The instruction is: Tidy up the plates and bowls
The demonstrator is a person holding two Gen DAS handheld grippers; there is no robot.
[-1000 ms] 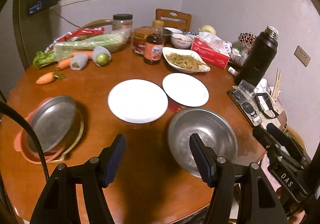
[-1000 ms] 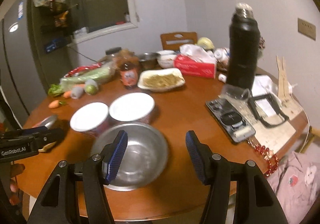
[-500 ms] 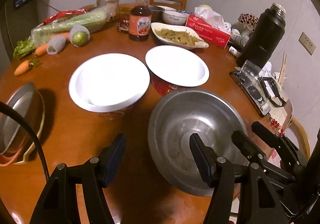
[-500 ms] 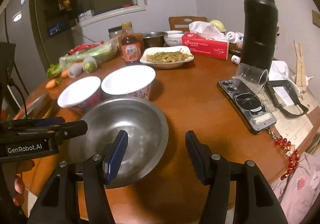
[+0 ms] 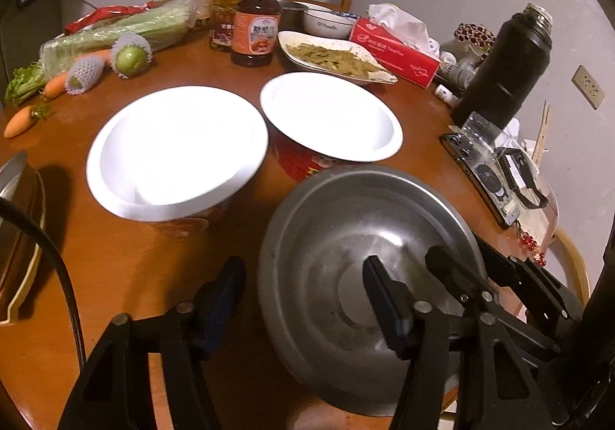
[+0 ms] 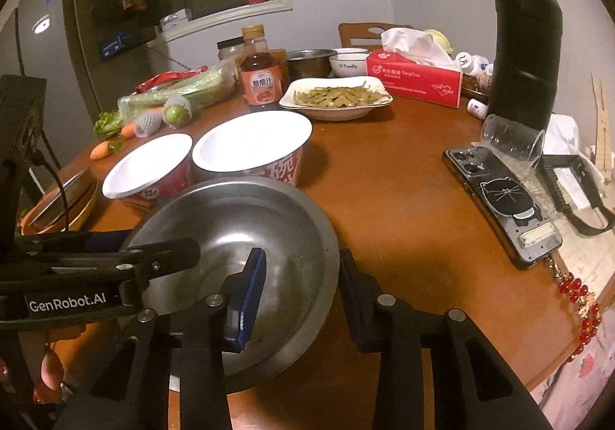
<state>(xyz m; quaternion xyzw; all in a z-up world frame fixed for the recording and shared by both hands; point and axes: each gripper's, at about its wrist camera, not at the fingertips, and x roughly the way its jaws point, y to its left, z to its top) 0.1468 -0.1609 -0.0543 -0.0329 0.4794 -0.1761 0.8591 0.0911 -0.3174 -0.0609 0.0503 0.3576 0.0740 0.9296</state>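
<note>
A steel bowl (image 5: 346,237) (image 6: 246,222) sits near the front edge of the round wooden table (image 5: 127,249). My left gripper (image 5: 303,299) is open and straddles the bowl's left rim, one finger inside. My right gripper (image 6: 300,287) is open and straddles the bowl's right rim, its blue-padded finger inside. Two white paper bowls with red sides (image 5: 177,149) (image 5: 330,114) stand just behind the steel bowl; they also show in the right wrist view (image 6: 150,168) (image 6: 253,145). A steel plate on an orange tray (image 5: 15,207) lies at the far left.
A dish of green beans (image 6: 338,97), sauce bottle (image 6: 261,76), tissue box (image 6: 415,78), small bowls, celery and carrots (image 5: 115,30) crowd the back. A black thermos (image 6: 526,45), a tipped glass (image 6: 511,141) and a phone (image 6: 503,203) lie to the right.
Both grippers have moved forward and down onto the steel bowl, from hovering before it to straddling its rim on opposite sides. The right gripper's jaws have narrowed somewhat.
</note>
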